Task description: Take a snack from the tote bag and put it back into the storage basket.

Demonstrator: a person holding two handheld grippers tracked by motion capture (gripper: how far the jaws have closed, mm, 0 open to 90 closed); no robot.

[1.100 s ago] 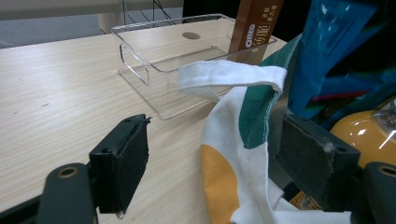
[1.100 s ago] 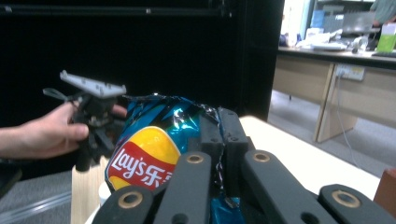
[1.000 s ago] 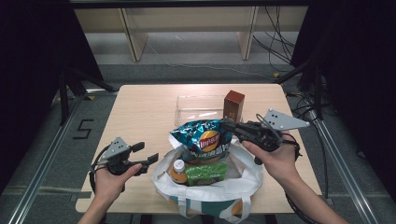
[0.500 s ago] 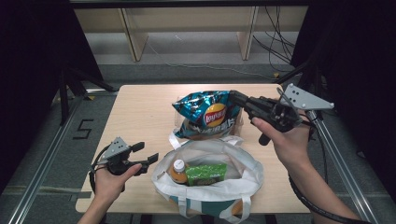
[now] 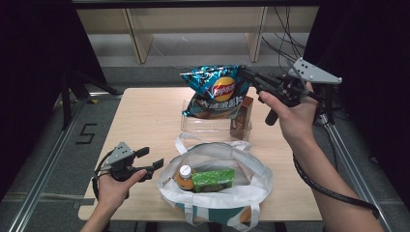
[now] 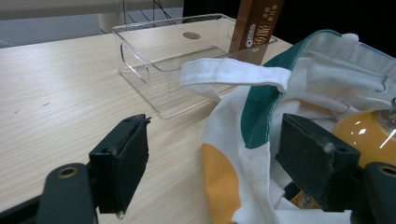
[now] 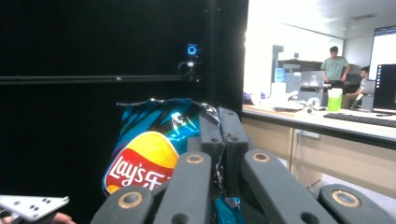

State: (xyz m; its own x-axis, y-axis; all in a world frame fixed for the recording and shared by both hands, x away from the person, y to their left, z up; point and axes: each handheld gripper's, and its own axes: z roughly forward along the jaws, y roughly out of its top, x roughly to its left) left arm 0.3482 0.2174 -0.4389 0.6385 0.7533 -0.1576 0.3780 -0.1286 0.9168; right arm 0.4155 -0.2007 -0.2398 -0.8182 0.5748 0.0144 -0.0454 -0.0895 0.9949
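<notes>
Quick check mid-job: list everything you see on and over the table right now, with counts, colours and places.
Chip bag: 1, blue with a red and yellow logo, held in the air over the table's far side.
Clear tray: 1, transparent, far middle of the table.
Brown carton: 1, upright at the tray's right end.
Tote bag: 1, white with green and orange, near edge.
Bottle: 1, orange, inside the tote bag.
Green packet: 1, inside the tote bag.
Table: 1, light wood.
Left hand-held gripper: open, beside the tote bag.
Right hand-held gripper: shut on the chip bag.

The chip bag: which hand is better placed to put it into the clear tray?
Right. The right gripper already pinches the chip bag above the clear tray; the left gripper waits open beside the tote bag.
</notes>
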